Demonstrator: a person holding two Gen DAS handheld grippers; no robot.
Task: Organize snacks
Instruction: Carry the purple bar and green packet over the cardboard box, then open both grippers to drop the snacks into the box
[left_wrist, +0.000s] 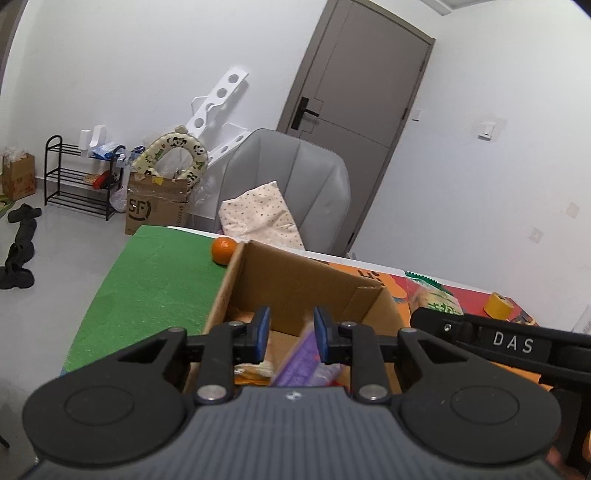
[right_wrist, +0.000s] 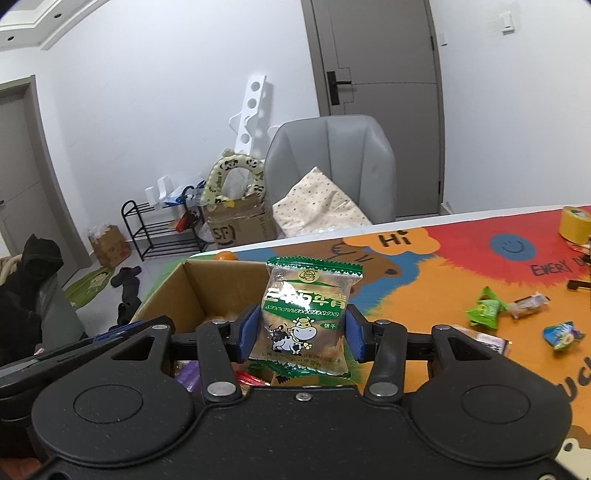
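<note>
An open cardboard box (left_wrist: 295, 280) stands on the table where the green mat meets the colourful one. My left gripper (left_wrist: 291, 332) hovers over its near side, jaws drawn narrow with nothing pressed between the pads. A purple packet (left_wrist: 299, 365) and other wrapped snacks lie in the box below it. My right gripper (right_wrist: 301, 328) is shut on a green and clear biscuit packet with a cow (right_wrist: 306, 314), held upright just right of the box (right_wrist: 218, 284). That packet (left_wrist: 436, 299) also shows in the left wrist view.
An orange (left_wrist: 223, 250) sits on the green mat behind the box. Several loose snacks lie on the colourful mat to the right, among them a green packet (right_wrist: 484, 308) and a blue one (right_wrist: 561, 334). A tape roll (right_wrist: 574, 223) stands far right. A grey chair (right_wrist: 332, 166) is beyond the table.
</note>
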